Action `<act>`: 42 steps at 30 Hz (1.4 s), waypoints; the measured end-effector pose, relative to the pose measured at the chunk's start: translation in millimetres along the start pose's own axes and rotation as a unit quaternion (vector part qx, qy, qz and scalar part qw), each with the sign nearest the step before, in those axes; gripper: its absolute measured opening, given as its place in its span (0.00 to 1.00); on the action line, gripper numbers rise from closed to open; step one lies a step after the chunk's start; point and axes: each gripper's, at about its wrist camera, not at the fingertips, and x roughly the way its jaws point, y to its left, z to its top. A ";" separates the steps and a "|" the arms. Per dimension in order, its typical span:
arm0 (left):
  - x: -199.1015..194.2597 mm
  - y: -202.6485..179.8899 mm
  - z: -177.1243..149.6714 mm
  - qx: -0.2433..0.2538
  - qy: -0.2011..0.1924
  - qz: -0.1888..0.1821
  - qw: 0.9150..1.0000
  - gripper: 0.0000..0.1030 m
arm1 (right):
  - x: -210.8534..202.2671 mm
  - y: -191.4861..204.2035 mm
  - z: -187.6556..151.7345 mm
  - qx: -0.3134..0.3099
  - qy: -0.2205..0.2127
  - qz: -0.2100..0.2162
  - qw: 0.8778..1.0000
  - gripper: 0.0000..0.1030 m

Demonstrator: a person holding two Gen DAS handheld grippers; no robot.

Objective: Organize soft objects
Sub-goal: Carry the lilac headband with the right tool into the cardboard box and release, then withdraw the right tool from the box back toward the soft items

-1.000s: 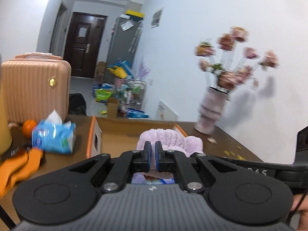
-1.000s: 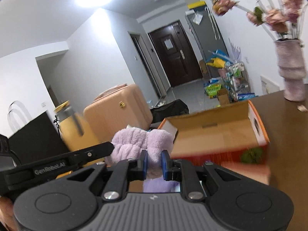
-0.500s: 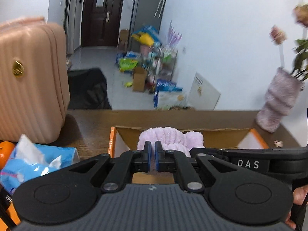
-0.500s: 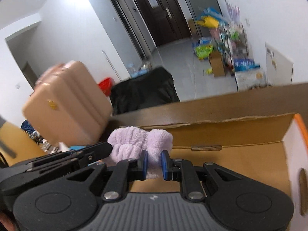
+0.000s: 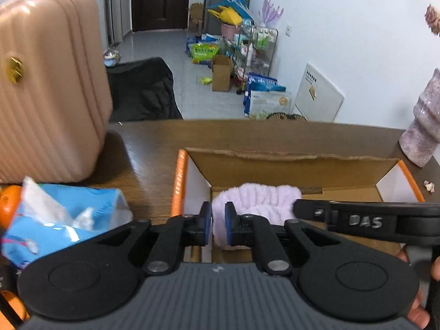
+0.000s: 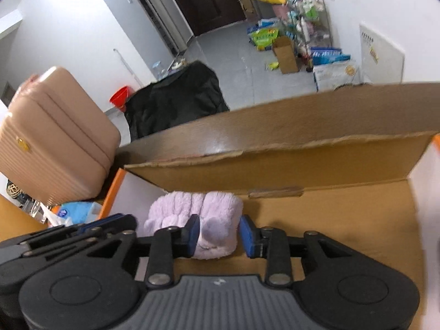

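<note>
A fluffy lilac soft band (image 5: 255, 200) lies in the left end of an open cardboard box (image 5: 288, 165) with orange sides. My left gripper (image 5: 218, 227) is nearly shut, its pads pinching the band's left edge over the box's left wall. My right gripper (image 6: 218, 235) has its jaws parted around the band (image 6: 209, 220), with gaps beside the pads, and it shows as a black arm in the left wrist view (image 5: 365, 220). The box floor (image 6: 343, 220) to the right of the band is bare cardboard.
A blue tissue pack (image 5: 66, 217) and an orange (image 5: 9, 203) lie left of the box on the brown table (image 5: 148, 148). A pink suitcase (image 5: 46, 82) stands at the left. A lilac vase (image 5: 423, 126) stands at the far right.
Both grippers came down into the box with the band. The right gripper's jaws have opened off the band; the left gripper's jaws have parted slightly.
</note>
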 end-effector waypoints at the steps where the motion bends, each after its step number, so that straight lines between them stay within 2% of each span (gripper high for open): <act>1: -8.8 1.1 2.3 0.001 -0.006 0.002 1.000 0.16 | -9.1 1.5 1.3 -0.004 -0.008 -0.007 1.000 0.37; 3: -30.8 0.8 4.6 0.003 -0.017 0.008 1.000 0.39 | -34.0 3.9 3.2 -0.014 -0.027 -0.024 0.999 0.54; 4: -45.0 -1.3 5.0 0.006 -0.027 0.012 1.000 0.55 | -46.3 4.7 4.1 -0.017 -0.037 -0.031 0.999 0.57; 8: -100.9 -9.9 -1.7 0.014 -0.080 0.021 0.996 0.72 | -102.0 11.0 -2.0 -0.041 -0.080 -0.052 0.995 0.63; 11: -141.1 -20.0 -13.8 0.021 -0.127 0.030 0.991 0.79 | -147.3 19.4 -15.5 -0.063 -0.119 -0.065 0.989 0.69; 15: -193.4 -29.9 -46.6 0.034 -0.189 0.044 0.980 0.80 | -211.6 30.7 -46.8 -0.086 -0.185 -0.075 0.976 0.80; 20: -255.1 -36.9 -100.4 0.042 -0.246 0.046 0.967 0.86 | -273.0 31.5 -98.4 -0.107 -0.235 -0.068 0.964 0.83; 25: -304.3 -46.6 -164.3 0.042 -0.293 0.050 0.954 0.92 | -315.4 26.8 -156.8 -0.112 -0.278 -0.063 0.952 0.84; 30: -342.8 -49.2 -233.3 0.051 -0.316 0.042 0.947 0.97 | -342.8 24.4 -214.8 -0.111 -0.306 -0.057 0.944 0.85; 34: -370.2 -48.2 -285.8 0.060 -0.330 0.028 0.942 1.00 | -369.9 23.4 -275.9 -0.117 -0.327 -0.041 0.937 0.89; 39: -393.5 -44.3 -353.6 0.044 -0.327 0.039 0.943 1.00 | -398.3 21.5 -361.5 -0.125 -0.352 -0.024 0.927 0.98; 42: -401.5 -38.9 -389.6 0.040 -0.322 0.032 0.945 1.00 | -406.5 17.9 -409.1 -0.126 -0.367 -0.027 0.921 1.00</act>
